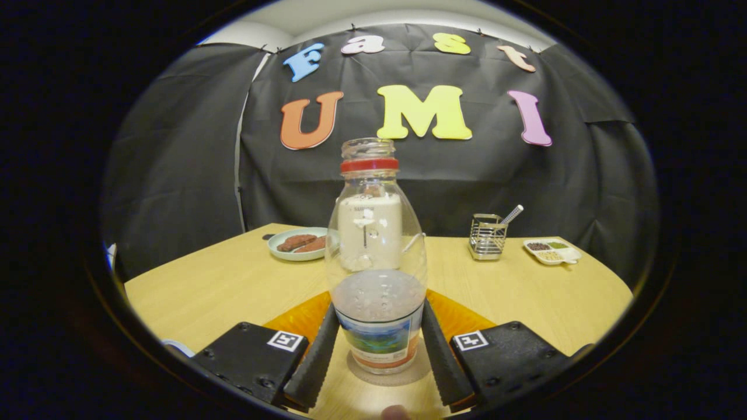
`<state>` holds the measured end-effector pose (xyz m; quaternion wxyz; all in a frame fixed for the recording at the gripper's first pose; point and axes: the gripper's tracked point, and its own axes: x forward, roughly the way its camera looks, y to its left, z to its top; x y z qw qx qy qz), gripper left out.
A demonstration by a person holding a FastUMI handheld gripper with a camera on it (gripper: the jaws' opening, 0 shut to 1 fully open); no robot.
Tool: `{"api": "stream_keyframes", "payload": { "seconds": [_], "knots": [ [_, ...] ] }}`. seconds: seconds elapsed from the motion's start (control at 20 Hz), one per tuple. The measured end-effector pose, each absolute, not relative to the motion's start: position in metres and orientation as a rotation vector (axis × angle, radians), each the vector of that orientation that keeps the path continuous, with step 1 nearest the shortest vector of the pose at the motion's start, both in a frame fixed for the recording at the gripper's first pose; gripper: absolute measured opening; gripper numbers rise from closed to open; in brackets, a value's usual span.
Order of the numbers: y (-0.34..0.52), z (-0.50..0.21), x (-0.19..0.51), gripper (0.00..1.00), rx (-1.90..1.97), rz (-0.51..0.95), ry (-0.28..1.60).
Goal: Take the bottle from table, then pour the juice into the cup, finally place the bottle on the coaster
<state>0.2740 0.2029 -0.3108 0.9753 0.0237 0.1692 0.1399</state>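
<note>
Because the bottle (376,262) is clear plastic with no cap on its neck, we judge it light, a little slippery and easy to dent, so a hard squeeze is not wise. It stands upright between the fingers of the hand-held gripper (378,350), on a round grey coaster (388,373) that lies on the tabletop (222,286). The two fingers sit close against the lower labelled part of the bottle, one on each side; they look to touch it, but we cannot tell if both really press. This low hold, at the label, seems the best place, since the body is widest above it and narrows to the neck with its red ring.

Inside the bottle we see only a low level of pale liquid, so it should weigh little. An orange mat (303,318) lies under the fingers. Beyond the bottle, to the left, a plate (299,244) carries brown pieces; far right stand a wire holder (487,236) and a small divided dish (551,251).
</note>
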Motion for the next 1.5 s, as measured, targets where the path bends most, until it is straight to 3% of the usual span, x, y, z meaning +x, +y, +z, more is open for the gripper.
{"api": "stream_keyframes", "payload": {
  "seconds": [0.45, 0.9, 1.25, 1.5],
  "knots": [
    [0.199, -0.317, 0.273, 0.83, 0.034, 0.285, 0.337],
    [0.188, -0.301, 0.266, 0.95, 0.078, 0.258, 0.321],
    [0.181, -0.227, 0.234, 0.98, 0.122, 0.221, 0.224],
    [0.153, -0.129, 0.190, 1.00, 0.051, 0.150, 0.090]
  ]
}}
